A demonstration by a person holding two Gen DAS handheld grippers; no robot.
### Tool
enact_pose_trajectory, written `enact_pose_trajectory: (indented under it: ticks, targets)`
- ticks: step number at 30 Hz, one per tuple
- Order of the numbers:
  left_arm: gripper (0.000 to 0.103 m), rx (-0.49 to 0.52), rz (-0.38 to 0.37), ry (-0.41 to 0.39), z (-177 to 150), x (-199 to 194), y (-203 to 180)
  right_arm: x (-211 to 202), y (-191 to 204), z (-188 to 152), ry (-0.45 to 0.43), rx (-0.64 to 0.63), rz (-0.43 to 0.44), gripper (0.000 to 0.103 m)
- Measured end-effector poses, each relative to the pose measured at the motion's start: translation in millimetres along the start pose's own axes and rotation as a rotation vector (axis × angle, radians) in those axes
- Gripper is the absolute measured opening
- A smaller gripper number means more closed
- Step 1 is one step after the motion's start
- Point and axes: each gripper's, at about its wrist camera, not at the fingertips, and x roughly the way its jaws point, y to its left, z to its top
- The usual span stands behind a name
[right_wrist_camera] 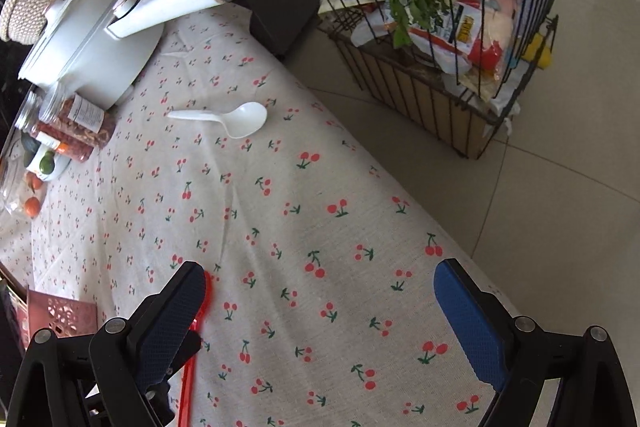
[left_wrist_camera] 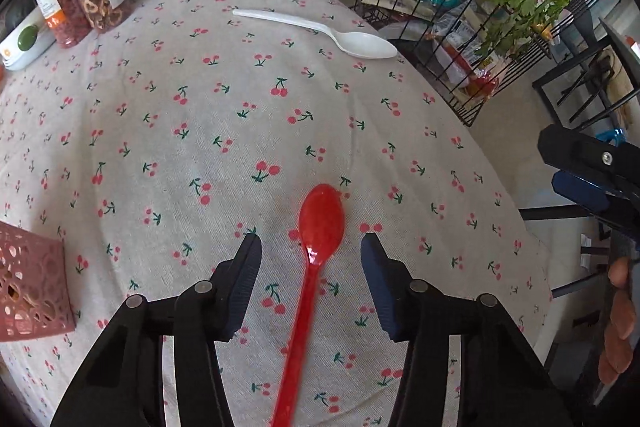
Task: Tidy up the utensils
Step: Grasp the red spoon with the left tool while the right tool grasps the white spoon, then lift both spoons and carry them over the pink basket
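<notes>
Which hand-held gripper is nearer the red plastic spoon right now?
Left. The left hand-held gripper is open, straddling the red plastic spoon at its neck. The right hand-held gripper is open beside it, the spoon lying just outside its left finger.

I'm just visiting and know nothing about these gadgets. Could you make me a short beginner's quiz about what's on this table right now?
1. True or false: the left hand-held gripper is open, with the red plastic spoon lying between its fingers.
2. Which is farther from both grippers: the red spoon or the white plastic spoon?
3. Fill in: the pink perforated holder stands at the table's ____ edge in the left wrist view.

Key
1. True; the spoon lies flat on the cherry-print tablecloth, not gripped.
2. The white spoon, near the white saucepan.
3. Left.
</notes>
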Motion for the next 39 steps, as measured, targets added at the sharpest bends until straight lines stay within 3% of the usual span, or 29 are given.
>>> enact_pose_trajectory:
  ticks: [3,7,11,16,20,22,26,29,39]
  targets:
    - [0.046,0.003,0.020,0.006,6.6,9.0,-2.2,0.0,-2.9,2.9,0.007,0.006,0.016,0.096]
    - [0.028,0.050,0.068,0.004,11.1,13.2,-10.3,-2.9,-4.8,4.9,-0.001,0.003,0.014,0.096]
    - [0.028,0.055,0.045,-0.011,6.9,7.7,-8.7,-1.7,-7.5,5.2,0.003,0.014,0.018,0.096]
    - [0.027,0.045,0.012,-0.107,-9.3,-33.0,7.1,-1.9,-5.4,6.8,-0.035,0.001,0.056,0.096]
    - [0.027,0.040,-0.011,-0.190,-32.8,-76.4,30.6,9.8,-7.3,14.3,-0.059,0.036,0.163,0.094]
    - [0.027,0.033,-0.013,-0.220,-45.1,-95.0,45.0,22.8,-12.0,18.2,-0.050,0.085,0.230,0.084]
    - [0.027,-0.009,-0.022,-0.278,-66.3,-121.1,75.0,58.5,-11.6,29.6,-0.023,0.139,0.284,0.047]
    - [0.027,-0.065,-0.041,-0.296,-72.3,-128.4,95.1,78.6,-7.5,37.7,-0.041,0.173,0.321,0.034]
    - [0.027,-0.043,-0.058,-0.327,-77.5,-137.3,114.6,122.3,9.0,55.7,-0.085,0.208,0.342,0.025]
